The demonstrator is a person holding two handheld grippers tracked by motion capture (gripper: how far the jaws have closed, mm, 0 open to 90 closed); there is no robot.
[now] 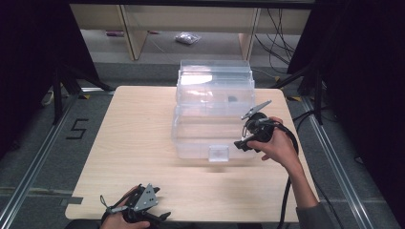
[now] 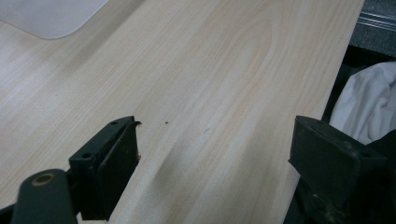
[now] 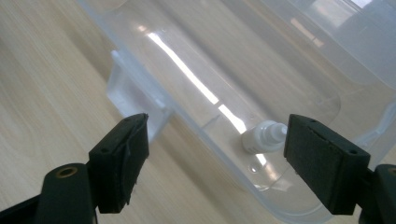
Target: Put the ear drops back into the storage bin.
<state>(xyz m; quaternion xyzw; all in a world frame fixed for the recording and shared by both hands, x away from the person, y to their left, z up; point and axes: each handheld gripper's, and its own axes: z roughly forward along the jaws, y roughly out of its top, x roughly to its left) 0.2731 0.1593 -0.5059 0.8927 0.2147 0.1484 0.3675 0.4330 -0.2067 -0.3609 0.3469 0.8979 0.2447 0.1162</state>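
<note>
The right tongs [image 1: 244, 141] hang at the right front corner of the box [image 1: 214, 112], a clear plastic bin standing in the middle of the surface [image 1: 133, 143]. Their jaws are spread wide with nothing between the pads, as the right gripper view shows. Inside the box, on its floor near that corner wall, lies a small white bottle [image 3: 264, 136]. It rests on its side, and in the right gripper view its long axis runs roughly across the gap between the jaws, cap end toward the right-hand jaw. The bottle sits just ahead of the tongs and a little lower, behind the clear wall, so any reach for it would likely have to go over the rim and down rather than straight in.

The left tongs [image 1: 143, 215] rest low at the near edge of the surface, well apart from the box, also released: the left gripper view shows both jaws far apart over bare wood. The right hand [image 1: 277, 145] is much the nearer to the bottle.

By count: one box, one bottle, two tongs. A small clear latch tab [image 1: 218, 153] juts from the front wall of the box.
</note>
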